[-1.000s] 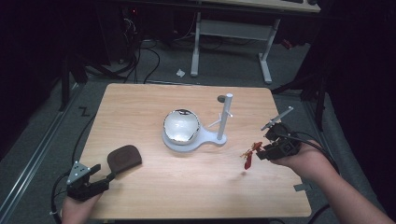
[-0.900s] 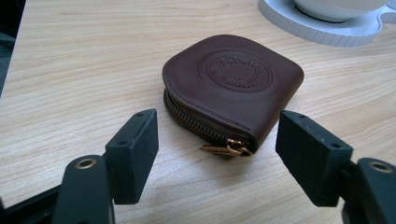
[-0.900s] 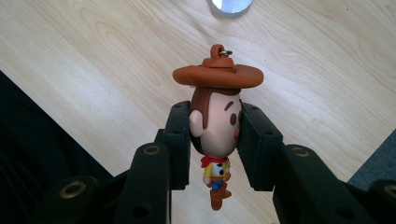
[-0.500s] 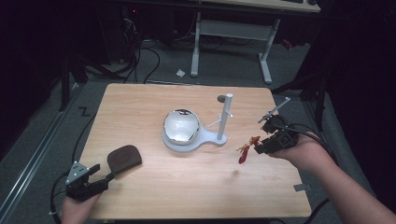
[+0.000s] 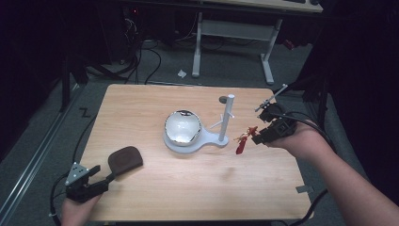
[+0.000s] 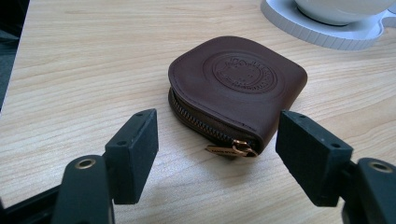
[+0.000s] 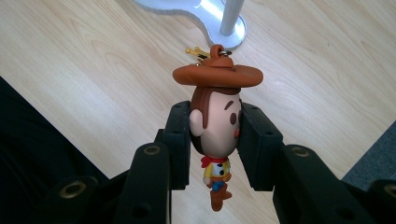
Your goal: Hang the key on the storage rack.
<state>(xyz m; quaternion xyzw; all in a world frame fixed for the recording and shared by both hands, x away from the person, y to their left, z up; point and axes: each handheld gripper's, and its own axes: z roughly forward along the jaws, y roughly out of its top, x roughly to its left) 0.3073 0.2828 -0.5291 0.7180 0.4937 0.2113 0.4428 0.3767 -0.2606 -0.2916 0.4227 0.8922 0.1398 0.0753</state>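
Apparently midway: small cowboy-figure keychain with brown hat (image 7: 215, 126) clamped by the head in right gripper (image 7: 215, 140), lifted beside white stand's upright post (image 5: 227, 118), not yet hung. Left gripper (image 6: 217, 151) wide open, empty, just short of brown leather zip pouch (image 6: 238, 84) lying on the wooden table (image 5: 188, 188).

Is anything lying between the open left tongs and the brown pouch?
Nothing visible. The left tongs are open with the pouch just ahead on bare table; the white stand lies beyond the pouch, not in the path.
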